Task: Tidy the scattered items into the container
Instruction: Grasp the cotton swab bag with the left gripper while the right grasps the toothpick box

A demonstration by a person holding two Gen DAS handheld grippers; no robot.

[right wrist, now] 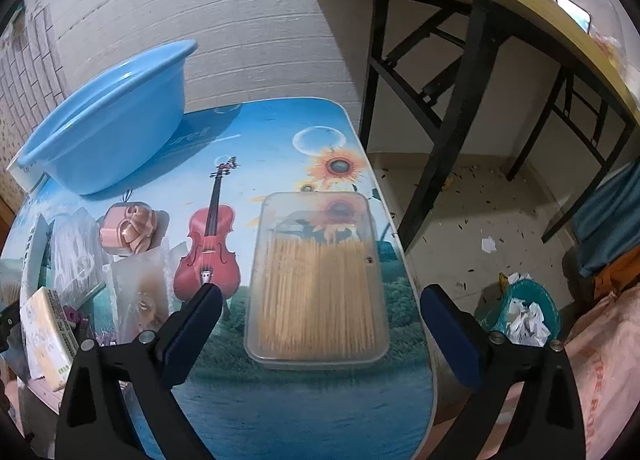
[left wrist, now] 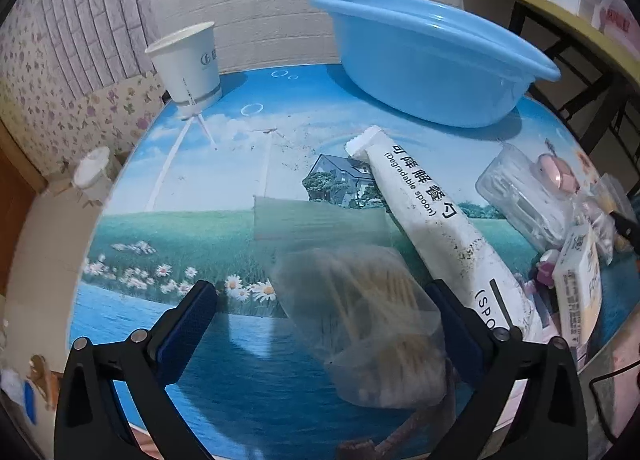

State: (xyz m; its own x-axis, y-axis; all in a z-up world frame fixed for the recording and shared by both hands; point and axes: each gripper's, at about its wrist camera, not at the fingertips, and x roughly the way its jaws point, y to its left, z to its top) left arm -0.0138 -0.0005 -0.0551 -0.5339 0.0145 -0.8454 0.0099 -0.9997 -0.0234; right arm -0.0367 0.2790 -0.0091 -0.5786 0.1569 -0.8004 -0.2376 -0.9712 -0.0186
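Left gripper (left wrist: 320, 320) spread over cloudy toothpick bag (left wrist: 360, 324); right gripper (right wrist: 320, 324) spread around toothpick box (right wrist: 318, 280); box contents blurred.

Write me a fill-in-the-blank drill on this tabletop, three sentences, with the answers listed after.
1. The basin at the back of the table is coloured ____.
2. The white packet beside the bag of sticks is labelled "Degradable ____".
3. The jaws of the right gripper stand open on either side of a clear ____ of toothpicks.

Answers: blue; spoon; box

Wide-spread left gripper (left wrist: 324, 324) around bag of swabs (left wrist: 360, 324) on table (left wrist: 180, 195)
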